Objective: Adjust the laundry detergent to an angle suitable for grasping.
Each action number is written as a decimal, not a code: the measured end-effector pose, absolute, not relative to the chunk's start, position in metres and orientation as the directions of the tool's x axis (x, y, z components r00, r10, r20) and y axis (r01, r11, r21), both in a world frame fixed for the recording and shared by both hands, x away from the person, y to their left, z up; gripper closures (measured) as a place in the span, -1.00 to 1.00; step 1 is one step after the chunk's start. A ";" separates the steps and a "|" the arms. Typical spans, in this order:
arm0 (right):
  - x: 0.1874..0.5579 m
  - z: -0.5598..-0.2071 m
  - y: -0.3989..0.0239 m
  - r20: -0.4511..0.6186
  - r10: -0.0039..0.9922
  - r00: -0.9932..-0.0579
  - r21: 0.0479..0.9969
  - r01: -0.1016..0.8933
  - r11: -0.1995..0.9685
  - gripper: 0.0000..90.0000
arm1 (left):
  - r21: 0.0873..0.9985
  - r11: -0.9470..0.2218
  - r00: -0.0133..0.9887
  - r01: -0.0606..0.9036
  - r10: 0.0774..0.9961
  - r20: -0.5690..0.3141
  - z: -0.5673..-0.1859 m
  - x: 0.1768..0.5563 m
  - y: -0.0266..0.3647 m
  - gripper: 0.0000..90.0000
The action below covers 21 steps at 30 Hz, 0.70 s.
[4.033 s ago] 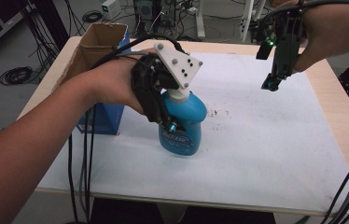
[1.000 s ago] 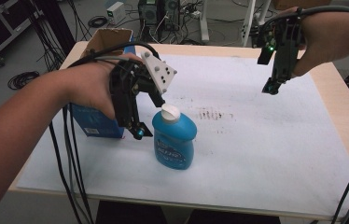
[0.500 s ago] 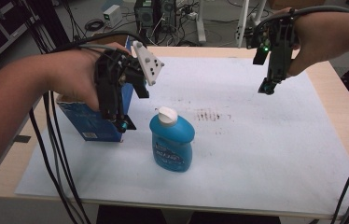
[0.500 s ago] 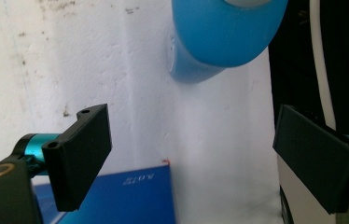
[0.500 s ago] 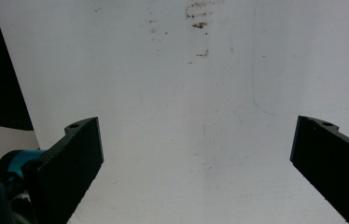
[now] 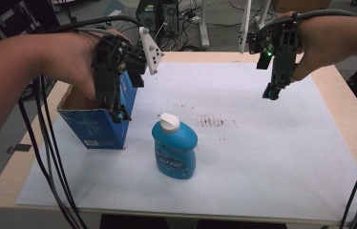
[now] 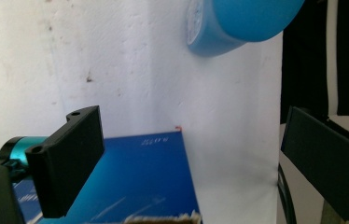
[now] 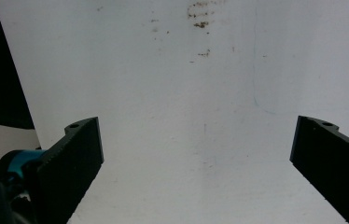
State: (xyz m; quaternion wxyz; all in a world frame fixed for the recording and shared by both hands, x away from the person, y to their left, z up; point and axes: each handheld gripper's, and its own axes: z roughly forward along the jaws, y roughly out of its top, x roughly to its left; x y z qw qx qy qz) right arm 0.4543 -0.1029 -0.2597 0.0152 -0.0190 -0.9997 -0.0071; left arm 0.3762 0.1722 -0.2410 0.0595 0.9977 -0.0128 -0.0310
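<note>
A blue bottle (image 6: 174, 149) with a white cap stands upright on the white sheet (image 6: 272, 162), near the middle. My left gripper (image 6: 117, 114) hangs above the open blue cardboard box (image 6: 98, 128), up and to the left of the bottle and apart from it. Its jaws have just been opening and nothing is between them. In the left gripper view the gripper (image 7: 191, 168) is open, with the box's blue side (image 7: 135, 182) below and the bottle (image 7: 242, 21) at the top. My right gripper (image 6: 272, 93) hovers open over the far right of the sheet, and its own view (image 8: 196, 168) has bare sheet between the jaws.
Brown stains (image 6: 217, 120) mark the sheet behind the bottle. The wooden table's edge (image 6: 341, 90) runs close to the right hand. Cables trail from both grippers over the table's near edge. Equipment and stands fill the floor beyond the far side.
The left gripper has let go of the bottle and moved up and to the left, over the box. The bottle stands alone. The right gripper has kept its place.
</note>
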 end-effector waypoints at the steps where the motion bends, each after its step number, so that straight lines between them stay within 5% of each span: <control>1: 0.454 -0.259 -0.103 0.030 0.041 -0.999 0.013 0.042 0.999 -0.97 | 0.117 -0.993 0.998 -0.020 -0.026 -0.052 -0.239 0.377 0.172 -0.91; 21: 0.452 -0.258 -0.104 0.026 0.040 -0.999 0.010 0.040 0.999 -0.97 | 0.031 -0.999 1.000 0.013 0.012 -0.014 -0.223 0.400 0.164 -0.96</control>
